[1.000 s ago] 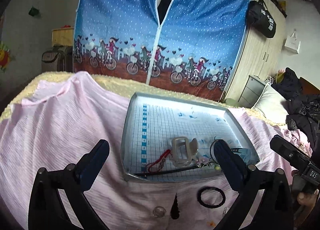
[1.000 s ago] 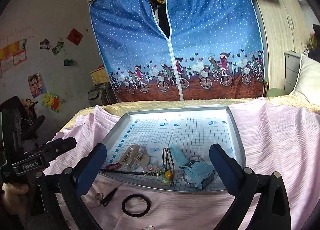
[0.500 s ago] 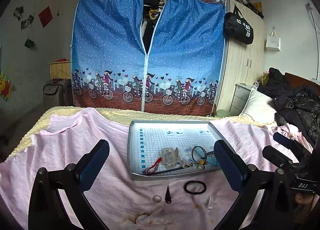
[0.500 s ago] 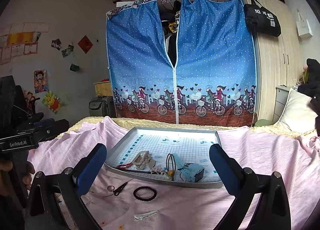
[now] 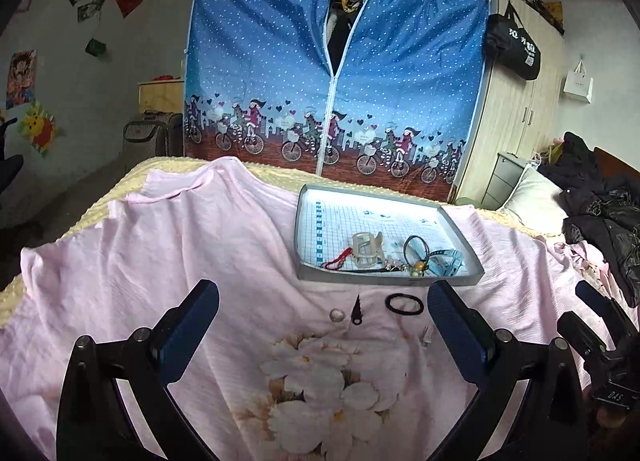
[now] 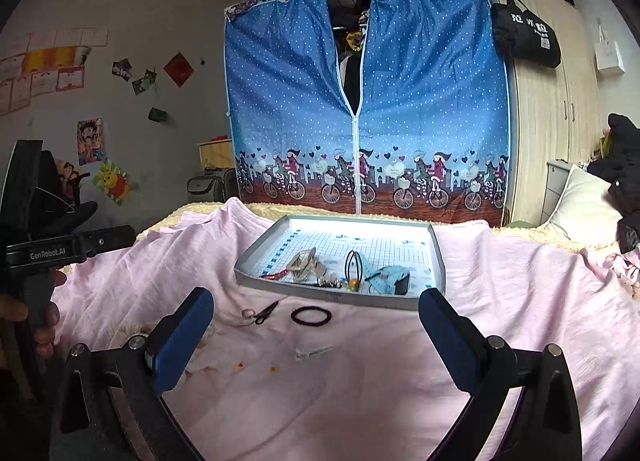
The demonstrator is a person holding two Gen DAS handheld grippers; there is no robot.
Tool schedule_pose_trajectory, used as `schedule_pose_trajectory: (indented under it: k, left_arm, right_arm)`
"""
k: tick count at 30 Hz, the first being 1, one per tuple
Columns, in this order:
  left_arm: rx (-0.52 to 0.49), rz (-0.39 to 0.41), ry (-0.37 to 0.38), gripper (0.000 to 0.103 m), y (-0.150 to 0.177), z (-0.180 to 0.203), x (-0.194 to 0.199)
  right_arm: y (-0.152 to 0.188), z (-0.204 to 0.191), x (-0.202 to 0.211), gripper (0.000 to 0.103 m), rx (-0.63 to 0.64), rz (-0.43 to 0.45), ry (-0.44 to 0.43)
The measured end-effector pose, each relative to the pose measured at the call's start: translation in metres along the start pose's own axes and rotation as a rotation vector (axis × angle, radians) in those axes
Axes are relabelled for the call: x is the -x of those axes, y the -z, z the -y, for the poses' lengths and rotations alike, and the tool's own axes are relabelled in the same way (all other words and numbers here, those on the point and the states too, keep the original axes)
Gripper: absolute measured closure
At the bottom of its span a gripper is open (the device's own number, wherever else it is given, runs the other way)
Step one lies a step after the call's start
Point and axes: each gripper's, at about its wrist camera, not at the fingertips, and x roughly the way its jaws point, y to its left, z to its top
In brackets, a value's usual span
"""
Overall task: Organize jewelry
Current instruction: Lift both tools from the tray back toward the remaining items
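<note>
A grey tray (image 5: 308,221) (image 6: 438,261) with a grid-printed floor rests on the pink cloth. In it lie a beige claw clip (image 5: 365,247) (image 6: 305,264), a red cord (image 5: 336,259), a black hair tie with a yellow bead (image 5: 416,257) and a light blue piece (image 6: 386,277). On the cloth in front of the tray lie a black hair band (image 5: 404,304) (image 6: 311,316), a small black clip (image 5: 356,311) (image 6: 266,311), a clear round bead (image 5: 337,315) and a pale hair clip (image 6: 314,351). My left gripper (image 5: 324,329) and right gripper (image 6: 316,331) both stand open, empty, well short of these.
The pink cloth (image 5: 180,261) covers a bed, with a flower print (image 5: 320,393) near me. A blue zip wardrobe (image 6: 360,121) stands behind, a wooden cupboard (image 6: 552,141) to its right. A white pillow (image 5: 532,201) and dark clothes (image 5: 600,213) lie on the right.
Both grippers have drawn back from the tray, so it looks smaller and farther. The loose pieces on the cloth have come fully into view. Jaws stay open.
</note>
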Motion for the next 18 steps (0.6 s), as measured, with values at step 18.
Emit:
schedule_pose_trajectory:
  k: [18]
  left_arm:
    - [0.009, -0.287, -0.046, 0.001, 0.038, 0.005, -0.027]
  right_arm:
    - [0.045, 0.020, -0.049, 0.000, -0.132, -0.385, 0.043]
